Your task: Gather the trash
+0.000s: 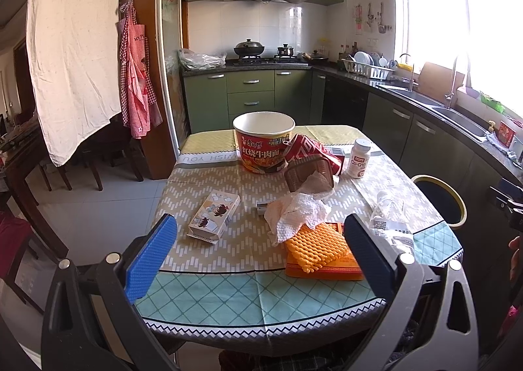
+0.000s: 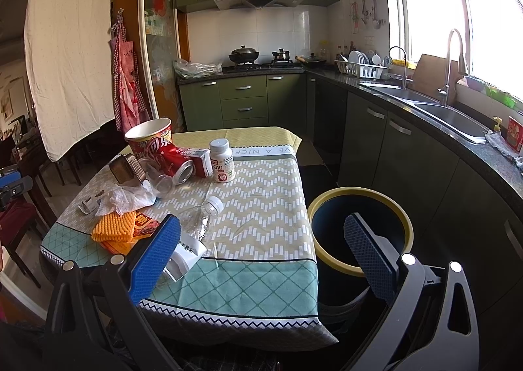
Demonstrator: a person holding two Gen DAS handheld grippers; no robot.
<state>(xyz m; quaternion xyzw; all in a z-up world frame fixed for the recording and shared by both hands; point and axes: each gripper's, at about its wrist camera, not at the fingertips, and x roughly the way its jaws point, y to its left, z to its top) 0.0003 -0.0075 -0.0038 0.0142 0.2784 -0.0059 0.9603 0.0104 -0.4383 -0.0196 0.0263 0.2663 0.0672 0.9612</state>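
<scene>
On the table (image 1: 209, 289) lies a heap of trash: a noodle cup (image 1: 264, 145) at twelve o'clock, a crumpled tissue (image 1: 294, 215) in the middle, a squashed bottle (image 2: 193, 240) near the front. Both the left gripper (image 1: 260, 251) and the right gripper (image 2: 264, 251) are spread wide and hold nothing. I think picking has not started yet. Next, one gripper must pinch a piece and drop it in the bin (image 2: 359, 197) at three o'clock.

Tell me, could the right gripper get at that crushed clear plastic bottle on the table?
Probably yes. The right gripper is open and empty, and the crushed clear plastic bottle lies near the table edge beside its left finger, with nothing on top of it.
</scene>
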